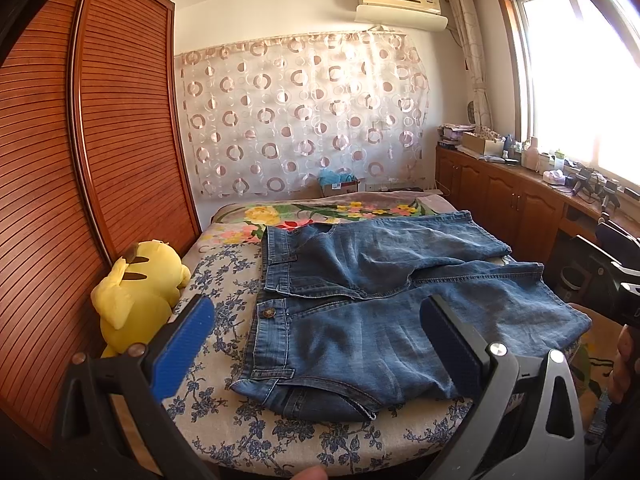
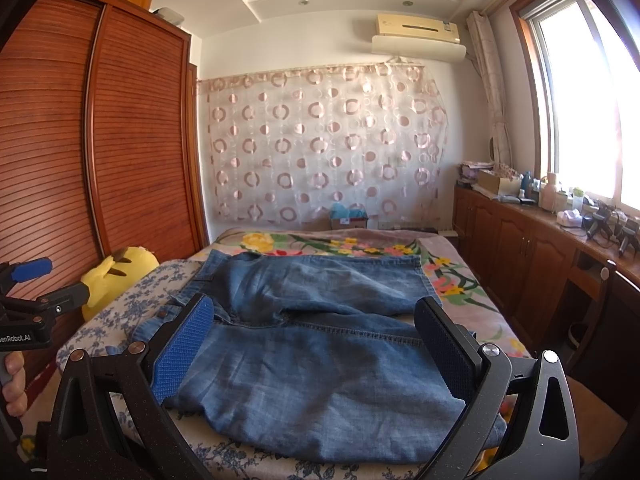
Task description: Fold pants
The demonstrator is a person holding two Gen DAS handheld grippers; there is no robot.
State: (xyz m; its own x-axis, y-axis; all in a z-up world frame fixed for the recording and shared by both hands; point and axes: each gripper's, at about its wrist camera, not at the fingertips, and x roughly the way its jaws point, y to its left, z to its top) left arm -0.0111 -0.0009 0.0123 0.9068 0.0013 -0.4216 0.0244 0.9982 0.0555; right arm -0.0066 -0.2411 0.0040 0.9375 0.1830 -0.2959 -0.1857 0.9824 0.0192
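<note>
Jeans (image 1: 380,304) lie spread on the bed (image 1: 224,420), waistband toward the wardrobe (image 1: 120,120) side, both legs running toward the window side. Legs are splayed apart in a shallow V, far leg angled toward the floral blanket (image 1: 340,210). Fly open, button visible. A bit of denim is tucked under the near hip edge; hard to say whether that's a rumple or the back panel showing. No fold made yet as far as the layout shows, so the task is at the very start. Left to do, by my read: bring one leg over the other, then fold lengthwise into halves or thirds.

Left claw (image 1: 320,344) hovers above the near waistband/hip area, jaws wide, nothing between the blue pads (image 1: 184,344). Not touching fabric. Pointed forward and slightly down across the bed.

Right claw (image 2: 316,348) hovers above the near leg, about mid-thigh to knee, jaws wide too, empty. Also tilted slightly down, apart from the cloth.

In the right wrist view the left claw shows at the far left edge, held by a hand (image 2: 14,384), level with the bed edge near the waistband end. In the left wrist view part of the right unit shows at the right edge, beside the hem end.

Yellow plush toy (image 1: 136,292) sits against the wardrobe just beside the waistband, clear of the jeans. Likely next: grab near waistband corner and near hem together.
</note>
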